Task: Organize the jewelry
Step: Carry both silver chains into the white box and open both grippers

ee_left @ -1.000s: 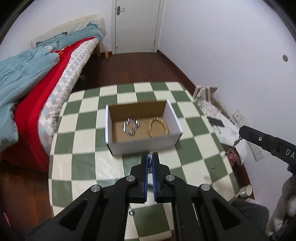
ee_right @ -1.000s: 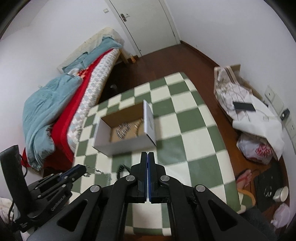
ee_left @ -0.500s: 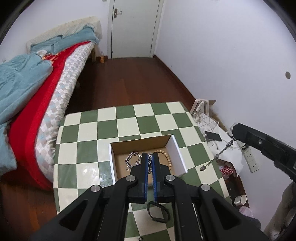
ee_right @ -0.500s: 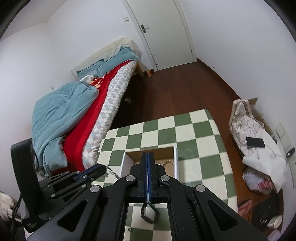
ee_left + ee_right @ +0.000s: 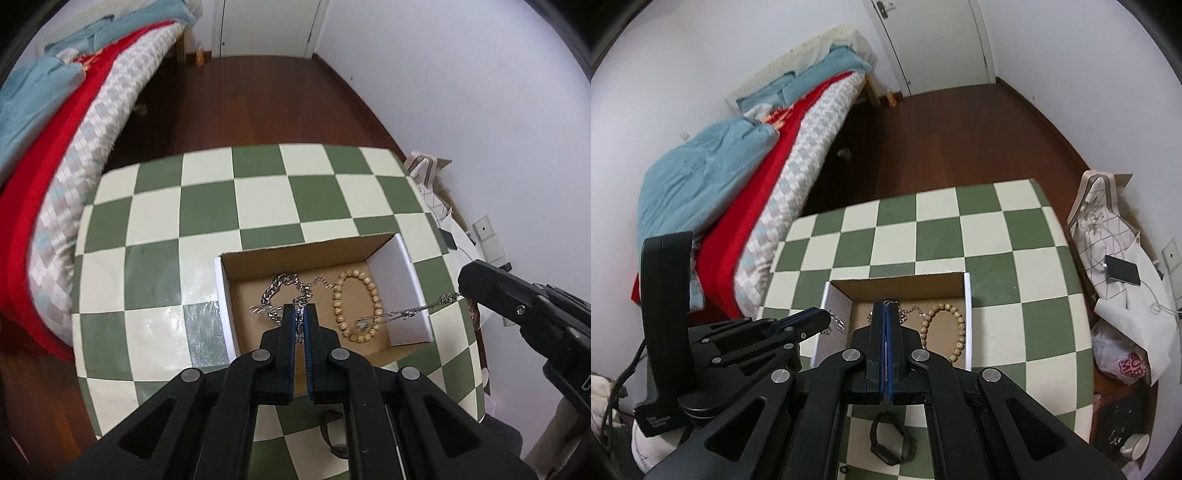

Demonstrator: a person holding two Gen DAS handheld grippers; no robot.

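Observation:
A white cardboard box sits on the green-and-cream checkered table. Inside lie a silver chain bracelet and a wooden bead bracelet. Both grippers hold one thin silver chain stretched above the box. My left gripper is shut on one end. My right gripper is shut on the other end, and shows at the right of the left wrist view. A dark bracelet lies on the table beneath my right gripper.
A bed with a red cover and blue blanket stands left of the table. A white door is at the back. Bags, papers and a phone lie on the floor at the right by the wall.
Both grippers have moved forward and down over the box with the chain between them. The box now fills more of both views.

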